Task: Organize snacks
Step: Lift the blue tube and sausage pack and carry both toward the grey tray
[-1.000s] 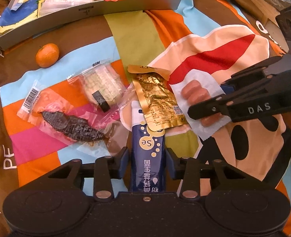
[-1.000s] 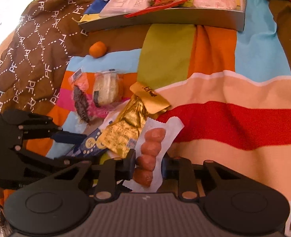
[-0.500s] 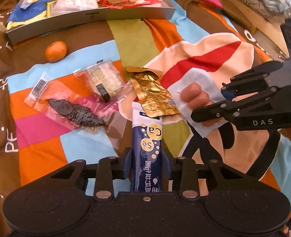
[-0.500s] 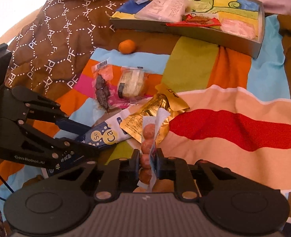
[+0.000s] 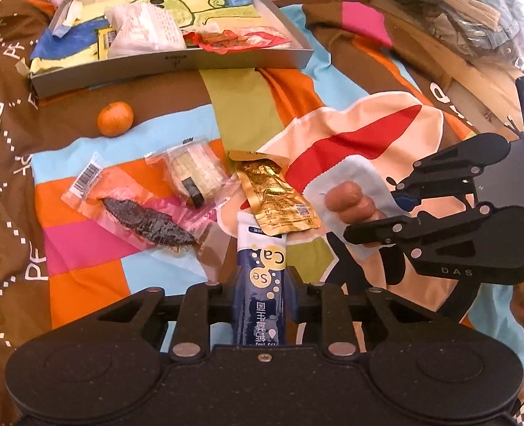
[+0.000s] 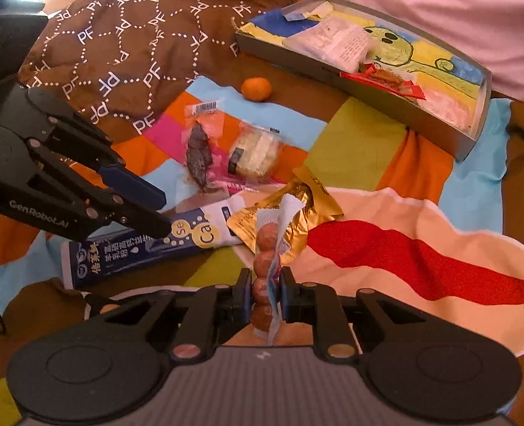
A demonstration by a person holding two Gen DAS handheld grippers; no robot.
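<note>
Left claw (image 5: 260,305) is being kept clamped on the blue sachet (image 5: 260,284), raised above the quilt (image 5: 84,262), in the left view. Right claw (image 6: 266,296), in the right view, is being kept pinched on the sausage pack (image 6: 267,248). Pick-up is judged done; both packs are next to be carried to the tray (image 6: 368,81).

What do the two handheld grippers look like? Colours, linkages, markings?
Both are matte black two-finger tools with linkage arms and silver pivot pins. The left gripper reads "GenRobot.AI" in white and one of its fingers has a blue pad. The right gripper reads "DAS"; blue shows on it too. No sleeves are visible.
</note>
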